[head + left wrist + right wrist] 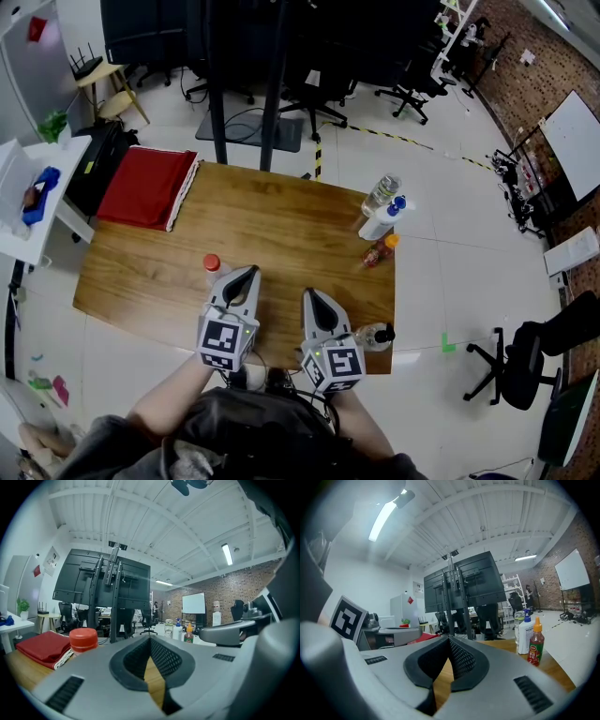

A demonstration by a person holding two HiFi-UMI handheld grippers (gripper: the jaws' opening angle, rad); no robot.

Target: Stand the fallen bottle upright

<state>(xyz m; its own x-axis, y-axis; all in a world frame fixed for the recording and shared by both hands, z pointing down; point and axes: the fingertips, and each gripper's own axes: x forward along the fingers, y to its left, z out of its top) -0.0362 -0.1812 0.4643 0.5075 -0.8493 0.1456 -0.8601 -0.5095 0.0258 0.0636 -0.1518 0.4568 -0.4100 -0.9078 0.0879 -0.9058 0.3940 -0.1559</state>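
Note:
A clear bottle with a black cap lies on its side at the table's front right edge, just right of my right gripper's marker cube. My right gripper is shut and empty, pointing level across the table. My left gripper is also shut and empty. A small bottle with a red cap stands upright just left of its jaws. The fallen bottle is in neither gripper view.
At the table's right edge stand a clear water bottle, a white bottle with a blue top and a red sauce bottle. A folded red cloth lies at the back left. Office chairs surround the wooden table.

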